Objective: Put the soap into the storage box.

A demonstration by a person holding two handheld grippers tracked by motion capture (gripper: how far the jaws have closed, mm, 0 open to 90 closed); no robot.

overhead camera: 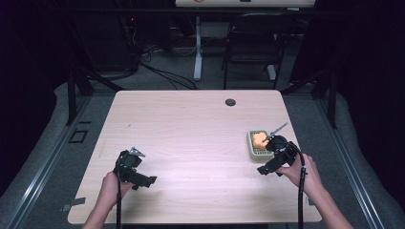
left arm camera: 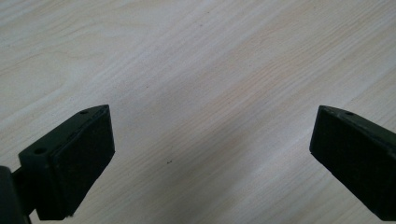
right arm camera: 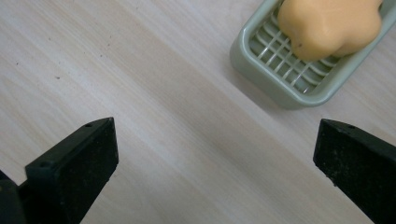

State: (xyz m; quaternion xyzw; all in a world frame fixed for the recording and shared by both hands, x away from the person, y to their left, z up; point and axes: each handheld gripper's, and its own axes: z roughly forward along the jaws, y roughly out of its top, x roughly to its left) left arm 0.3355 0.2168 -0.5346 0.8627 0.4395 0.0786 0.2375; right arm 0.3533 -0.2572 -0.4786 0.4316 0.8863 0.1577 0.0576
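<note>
soap (right arm camera: 329, 25) in dish (right arm camera: 280, 77): upper right of right gripper view | nearer right tongs (right arm camera: 215, 149), wide, empty | left tongs (left arm camera: 212, 149) wide, lower left, well apart

orange soap (right arm camera: 329, 25) in green slatted dish (right arm camera: 280, 86)
</note>
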